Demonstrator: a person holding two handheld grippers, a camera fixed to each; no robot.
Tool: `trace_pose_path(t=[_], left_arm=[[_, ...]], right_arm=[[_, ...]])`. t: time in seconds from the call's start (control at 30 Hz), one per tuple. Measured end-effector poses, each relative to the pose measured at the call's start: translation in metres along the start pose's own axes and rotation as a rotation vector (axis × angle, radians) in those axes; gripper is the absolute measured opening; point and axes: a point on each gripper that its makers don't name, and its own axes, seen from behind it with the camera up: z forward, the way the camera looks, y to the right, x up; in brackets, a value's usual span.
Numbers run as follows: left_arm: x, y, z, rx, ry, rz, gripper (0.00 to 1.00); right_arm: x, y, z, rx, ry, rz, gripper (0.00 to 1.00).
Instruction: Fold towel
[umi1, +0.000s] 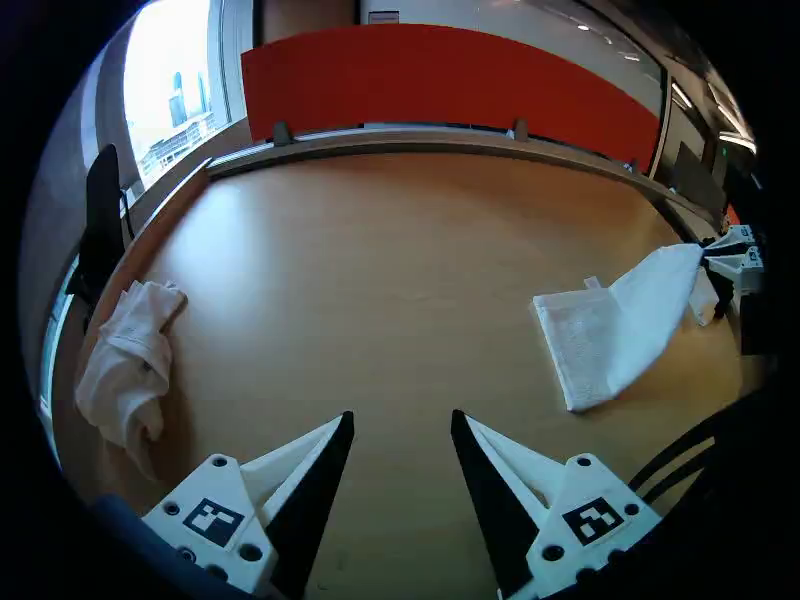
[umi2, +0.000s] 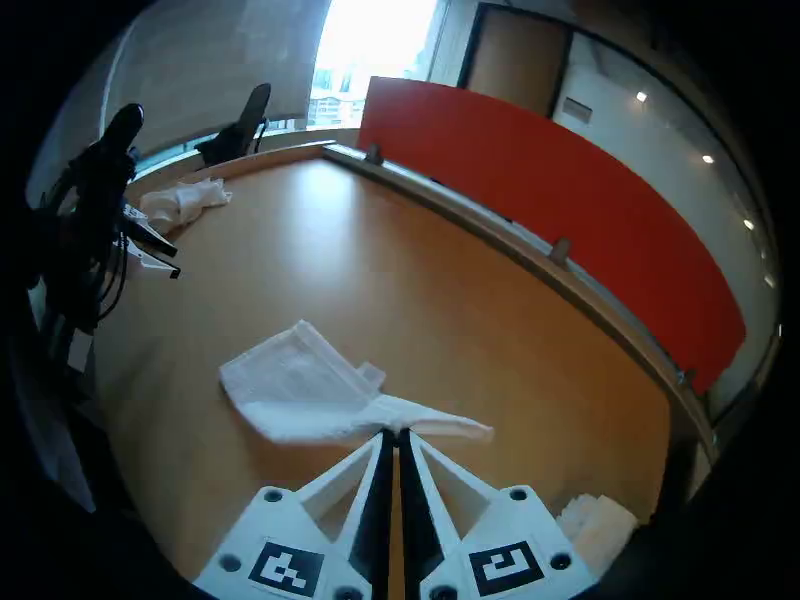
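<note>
A white towel (umi1: 608, 338) lies partly flat on the wooden table (umi1: 400, 270) at the right of the left gripper view, with one corner lifted. My right gripper (umi1: 722, 262) holds that raised corner there. In the right gripper view the same towel (umi2: 300, 385) spreads out ahead, and my right gripper (umi2: 393, 440) is shut on its near corner, which hangs just above the table. My left gripper (umi1: 400, 435) stands open over bare wood, well left of the towel, and appears far off at the left in the right gripper view as the left gripper (umi2: 150, 250).
A crumpled white towel (umi1: 128, 360) lies near the table's left edge, also seen as a crumpled towel (umi2: 182, 203). A red divider panel (umi1: 440, 80) runs along the far edge. Another folded cloth (umi2: 598, 525) sits low at the right. Black chairs (umi1: 100, 215) stand by the window.
</note>
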Motion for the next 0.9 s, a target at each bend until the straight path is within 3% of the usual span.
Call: trace_pose_path(t=[0.27,0.9], left_arm=[[0.003,-0.002,-0.002,-0.001,0.009,-0.010,0.71],[0.006,-0.012,-0.010,0.008,0.027,-0.030,0.71]], right_arm=[[0.009,-0.022,0.009,0.048,0.010,-0.021,0.05],[0.016,-0.103,0.052,0.224,-0.011,-0.092,0.05]])
